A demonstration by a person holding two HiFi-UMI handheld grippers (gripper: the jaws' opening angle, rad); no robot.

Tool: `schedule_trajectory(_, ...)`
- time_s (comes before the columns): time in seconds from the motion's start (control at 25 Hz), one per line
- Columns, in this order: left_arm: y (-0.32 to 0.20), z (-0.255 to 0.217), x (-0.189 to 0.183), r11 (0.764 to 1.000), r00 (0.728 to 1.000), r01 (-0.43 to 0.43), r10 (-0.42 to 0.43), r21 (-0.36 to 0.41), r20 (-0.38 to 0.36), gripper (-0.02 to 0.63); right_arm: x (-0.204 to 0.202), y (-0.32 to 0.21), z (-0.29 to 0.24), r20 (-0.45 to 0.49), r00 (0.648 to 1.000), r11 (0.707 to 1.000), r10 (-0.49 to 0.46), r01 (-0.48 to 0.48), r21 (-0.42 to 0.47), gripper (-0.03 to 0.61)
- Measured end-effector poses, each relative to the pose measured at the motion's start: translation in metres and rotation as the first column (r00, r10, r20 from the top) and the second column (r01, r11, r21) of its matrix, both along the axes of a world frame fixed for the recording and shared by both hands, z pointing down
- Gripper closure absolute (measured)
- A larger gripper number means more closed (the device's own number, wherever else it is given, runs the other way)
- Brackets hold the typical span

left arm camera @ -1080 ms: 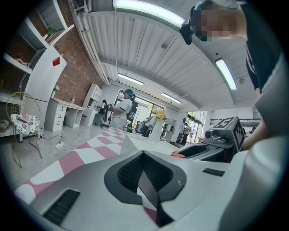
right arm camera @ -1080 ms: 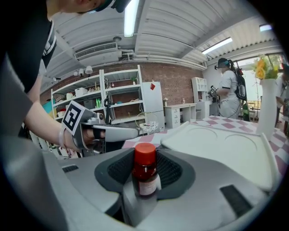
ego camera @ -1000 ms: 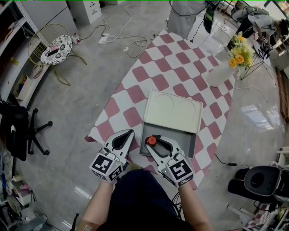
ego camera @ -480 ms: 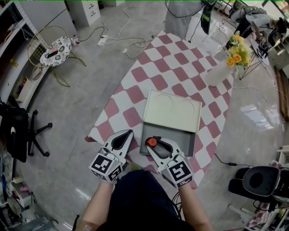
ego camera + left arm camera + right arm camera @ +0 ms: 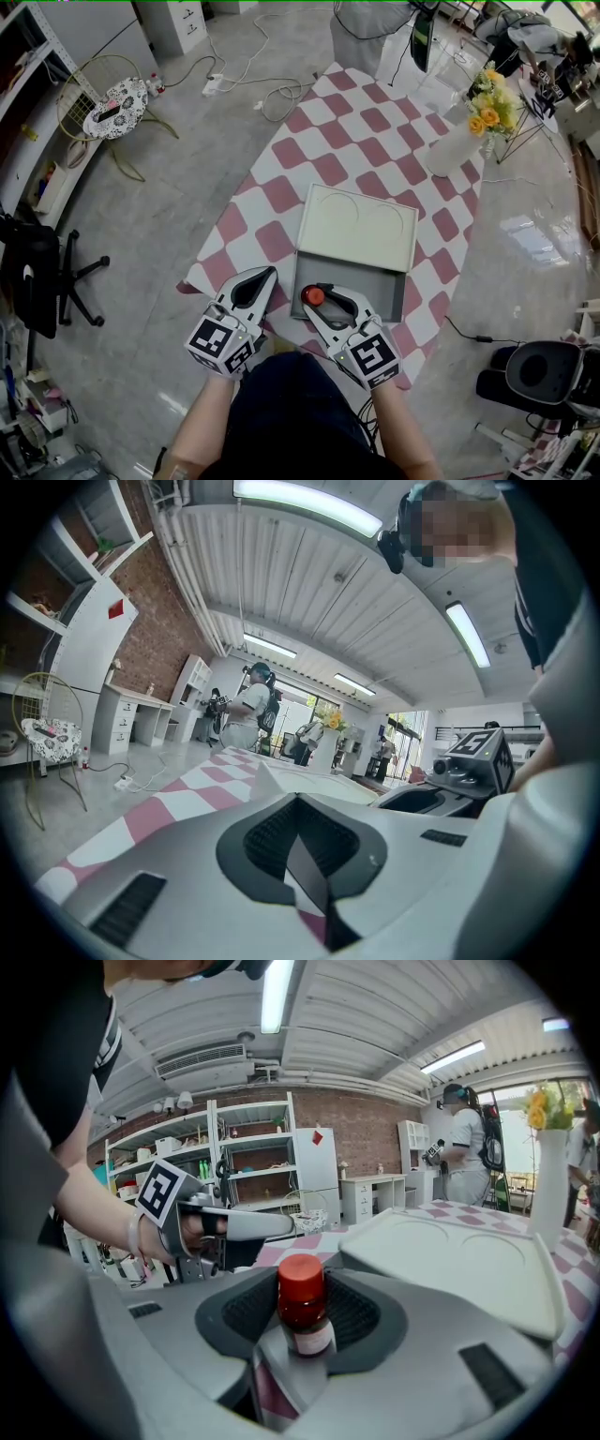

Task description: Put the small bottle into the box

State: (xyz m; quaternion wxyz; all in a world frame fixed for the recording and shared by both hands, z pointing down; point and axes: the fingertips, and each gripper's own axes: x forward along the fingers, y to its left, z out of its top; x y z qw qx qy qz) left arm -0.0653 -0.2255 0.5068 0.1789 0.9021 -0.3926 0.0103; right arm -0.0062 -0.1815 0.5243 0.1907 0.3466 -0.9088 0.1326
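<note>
The small bottle (image 5: 314, 295), brown glass with a red cap, stands upright between the jaws of my right gripper (image 5: 324, 292) at the near edge of the grey box (image 5: 380, 286). In the right gripper view the bottle (image 5: 304, 1321) fills the hollow of the right gripper (image 5: 302, 1283); both pads still touch it while the jaws are opening. The box's cream lid (image 5: 361, 230) lies across its far half. My left gripper (image 5: 265, 275) is shut on nothing, just left of the box over the checked cloth; in its own view the left gripper (image 5: 298, 801) shows only a thin slit.
The red-and-white checked cloth (image 5: 356, 141) covers the low table. A white vase with yellow flowers (image 5: 459, 141) stands at its far right corner. Cables (image 5: 253, 84) trail on the floor, an office chair (image 5: 37, 272) is at left, a black appliance (image 5: 544, 375) at lower right.
Both grippers and the bottle have stayed almost where they were; the right gripper with the bottle has crept only slightly nearer to me.
</note>
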Motion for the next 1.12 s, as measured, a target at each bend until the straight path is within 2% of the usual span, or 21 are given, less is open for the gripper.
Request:
schedule_trajectory(0.44, 0.005, -0.002, 0.0, 1.0, 1.0, 0.003, -0.003, -0.004, 0.011, 0.612, 0.0, 0.006, 0.002, -0.03, 0.999, 1.0, -0.018, 0.018, 0.01, 0.41)
schedule_trajectory(1.12, 0.017, -0.001, 0.005, 1.0, 1.0, 0.004, -0.004, -0.008, 0.008, 0.612, 0.01, 0.014, 0.0, -0.037, 0.999, 1.0, 0.004, -0.004, 0.018, 0.399)
